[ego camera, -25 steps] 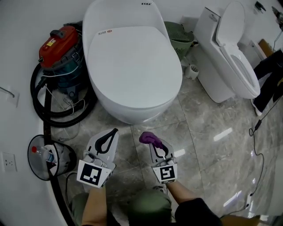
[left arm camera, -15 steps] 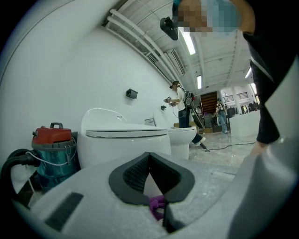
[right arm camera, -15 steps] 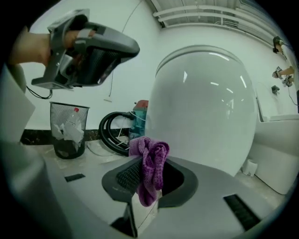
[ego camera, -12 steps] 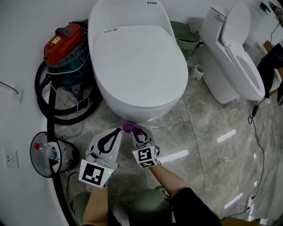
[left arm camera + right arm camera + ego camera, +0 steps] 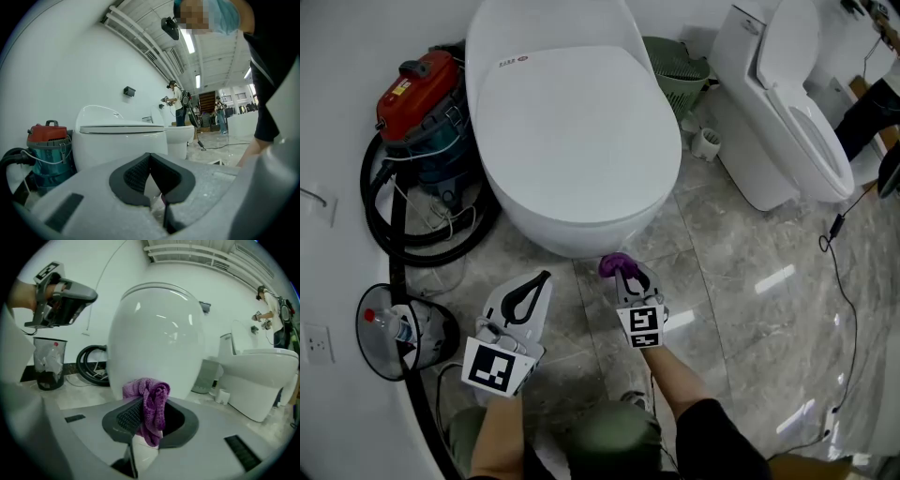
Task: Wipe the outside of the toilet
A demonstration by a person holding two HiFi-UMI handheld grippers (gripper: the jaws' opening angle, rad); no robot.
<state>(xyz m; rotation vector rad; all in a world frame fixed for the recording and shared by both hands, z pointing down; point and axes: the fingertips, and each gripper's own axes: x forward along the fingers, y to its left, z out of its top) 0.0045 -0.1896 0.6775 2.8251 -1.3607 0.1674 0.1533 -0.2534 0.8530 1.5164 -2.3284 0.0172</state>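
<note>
Toilet point(image 5: 572, 131): white, oval, lid shut, standing on the grey marble-patterned floor point(image 5: 741, 281) with its back to the white wall; it fills the upper middle of the head view. In the right gripper view its rounded front rises directly ahead of the jaws.

Purple cloth point(image 5: 614, 265): bunched terry fabric, clamped between the jaws of the right gripper point(image 5: 623, 272), with folds spilling above and below the pads. It is held low, just in front of the foot of the bowl; contact with the porcelain cannot be told.

Left gripper point(image 5: 539, 281): jaws closed tip to tip with nothing between them, held above the floor to the left of the right gripper, apart from the bowl and pointed toward it.

Vacuum cleaner point(image 5: 427, 89): red top, teal drum, beside the toilet on its left, against the wall.

Hose point(image 5: 394, 216): black, coiled around the vacuum cleaner's base and trailing along the wall.

Waste bin point(image 5: 398, 328): round, dark wire frame with a clear liner, holding a plastic bottle point(image 5: 389, 325) with a red cap.

Second toilet point(image 5: 787, 112): white, lid raised, to the right.

Green basket point(image 5: 675, 61): between the two toilets, near the wall.

Cable point(image 5: 848, 281): thin, black, running across the floor at right.
</note>
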